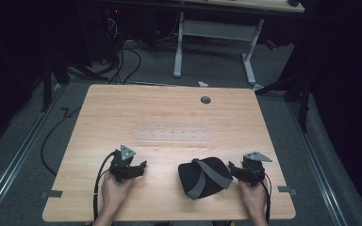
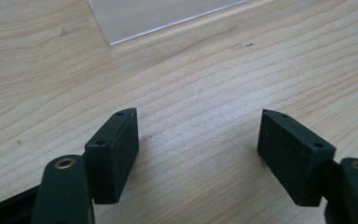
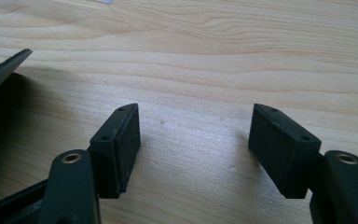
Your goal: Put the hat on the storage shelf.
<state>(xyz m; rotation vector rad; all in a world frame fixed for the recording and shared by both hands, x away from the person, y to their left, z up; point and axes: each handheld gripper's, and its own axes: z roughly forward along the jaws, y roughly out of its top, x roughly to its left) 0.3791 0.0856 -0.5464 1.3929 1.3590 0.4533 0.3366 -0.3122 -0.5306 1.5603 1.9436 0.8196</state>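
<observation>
Both my hands rest low in the high view, and the black cap point(image 1: 205, 177) with its grey band sits in the lower middle of the frame on the wooden table point(image 1: 169, 108), just beside my right gripper point(image 1: 234, 171) and well apart from my left gripper point(image 1: 140, 168). Left jaws stand wide apart with nothing but bare wood between the pads point(image 2: 116, 158); a clear plastic sheet point(image 2: 158, 16) lies at the top of that gripper's view. Right jaws are spread wide too, nothing between them, and a dark edge of the cap point(image 3: 0, 70) pokes in at the upper left of the right gripper view. I judge this cap light and soft, fabric that will fold and sag once lifted, so pinching the crown would just bunch it. The brim looks like the stiffest part, and the grey band gives an edge to bite on. I'd take the near rim with the right and steady the far side with the left.
</observation>
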